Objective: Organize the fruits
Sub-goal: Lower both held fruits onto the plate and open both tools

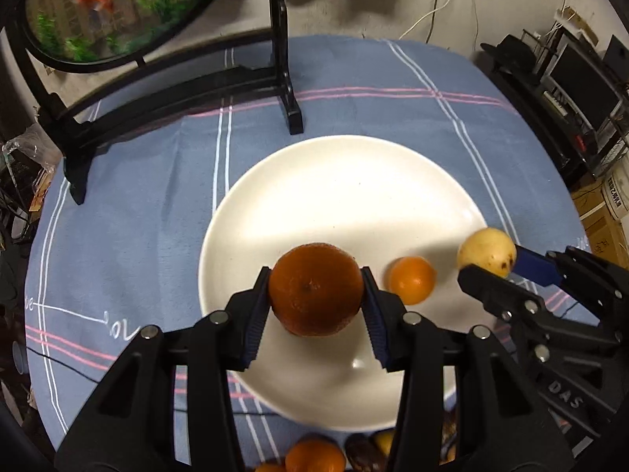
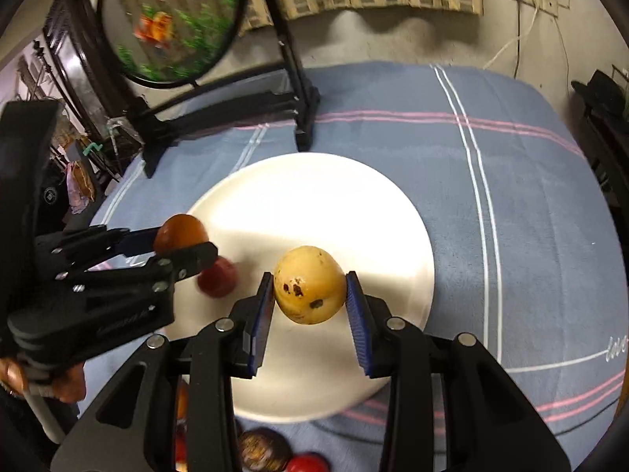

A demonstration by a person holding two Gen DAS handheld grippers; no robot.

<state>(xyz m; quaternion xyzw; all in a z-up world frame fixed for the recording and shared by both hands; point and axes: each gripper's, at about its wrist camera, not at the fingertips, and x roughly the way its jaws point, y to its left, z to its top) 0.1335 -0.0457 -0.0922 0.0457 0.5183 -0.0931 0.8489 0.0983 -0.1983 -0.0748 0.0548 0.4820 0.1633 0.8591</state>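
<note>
Over the white plate, the left tool grips a dark orange and the right tool grips a spotted yellow fruit. A small orange lies on the plate. More fruit at the tabletop's near edge is cut off and half hidden behind the fingers.

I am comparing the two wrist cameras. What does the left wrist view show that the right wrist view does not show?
Only the left wrist view shows the left gripper head-on, shut on a dark orange, and a small orange lying on the plate.

Only the right wrist view shows the right gripper head-on, shut on a spotted yellow fruit, and a blurred red fruit.

Both show the white plate, the blue cloth and the round fish picture.
</note>
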